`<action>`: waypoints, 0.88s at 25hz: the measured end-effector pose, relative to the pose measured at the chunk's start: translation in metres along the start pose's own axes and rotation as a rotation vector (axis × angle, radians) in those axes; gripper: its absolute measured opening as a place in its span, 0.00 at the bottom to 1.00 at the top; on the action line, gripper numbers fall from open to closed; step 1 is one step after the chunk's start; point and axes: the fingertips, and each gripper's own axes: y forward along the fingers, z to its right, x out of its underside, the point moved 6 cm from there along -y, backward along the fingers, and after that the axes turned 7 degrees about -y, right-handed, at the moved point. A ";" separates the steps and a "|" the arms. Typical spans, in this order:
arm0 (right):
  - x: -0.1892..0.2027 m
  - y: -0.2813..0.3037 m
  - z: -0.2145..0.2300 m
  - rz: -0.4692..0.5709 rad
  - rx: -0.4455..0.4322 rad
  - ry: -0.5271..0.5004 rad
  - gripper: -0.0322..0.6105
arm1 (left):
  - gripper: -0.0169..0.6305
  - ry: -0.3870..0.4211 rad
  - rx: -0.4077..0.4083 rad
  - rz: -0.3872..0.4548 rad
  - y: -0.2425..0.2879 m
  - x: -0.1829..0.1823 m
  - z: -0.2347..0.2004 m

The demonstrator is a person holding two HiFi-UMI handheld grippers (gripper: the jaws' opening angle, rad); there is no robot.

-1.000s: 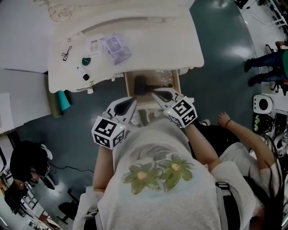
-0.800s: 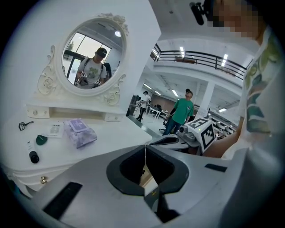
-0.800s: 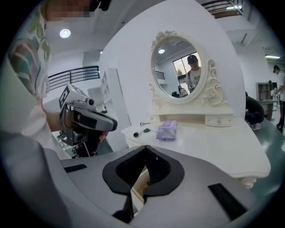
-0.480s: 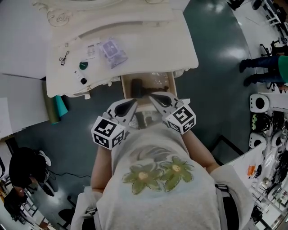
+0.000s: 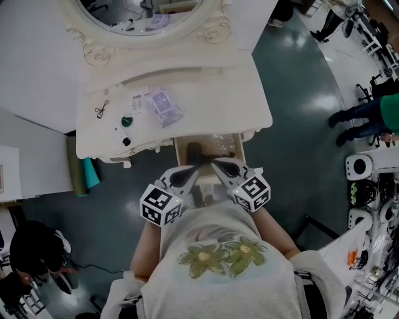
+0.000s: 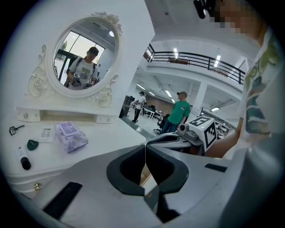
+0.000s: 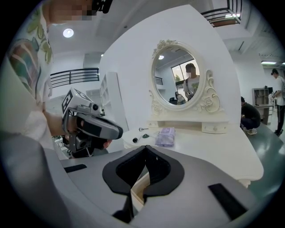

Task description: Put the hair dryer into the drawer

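The dark hair dryer (image 5: 194, 151) lies inside the open wooden drawer (image 5: 239, 144) of the cream dressing table (image 5: 206, 87), partly hidden behind the gripper tips. Both grippers hover side by side over the drawer's front, close to my body. My left gripper (image 5: 196, 170) is shut and empty, its jaws meeting at the tips in the left gripper view (image 6: 145, 145). My right gripper (image 5: 214, 164) is also shut with nothing held (image 7: 145, 147). Each gripper shows in the other's view: the right gripper (image 6: 178, 139) and the left gripper (image 7: 92, 125).
On the tabletop lie a purple wipes pack (image 5: 164, 106), small dark bottles (image 5: 126, 122) and a wire clip (image 5: 101, 110). An oval mirror (image 5: 146, 15) stands at the back. A teal roll (image 5: 90, 174) leans beside the table's left. People stand on the floor at the right (image 5: 358, 115).
The two grippers have drawn closer together over the drawer front, and the right one has lifted a little. The view has tilted so the mirror shows. Both stay shut.
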 end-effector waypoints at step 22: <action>-0.003 -0.001 -0.005 0.007 0.006 -0.003 0.09 | 0.04 0.005 -0.023 0.019 -0.016 0.002 0.003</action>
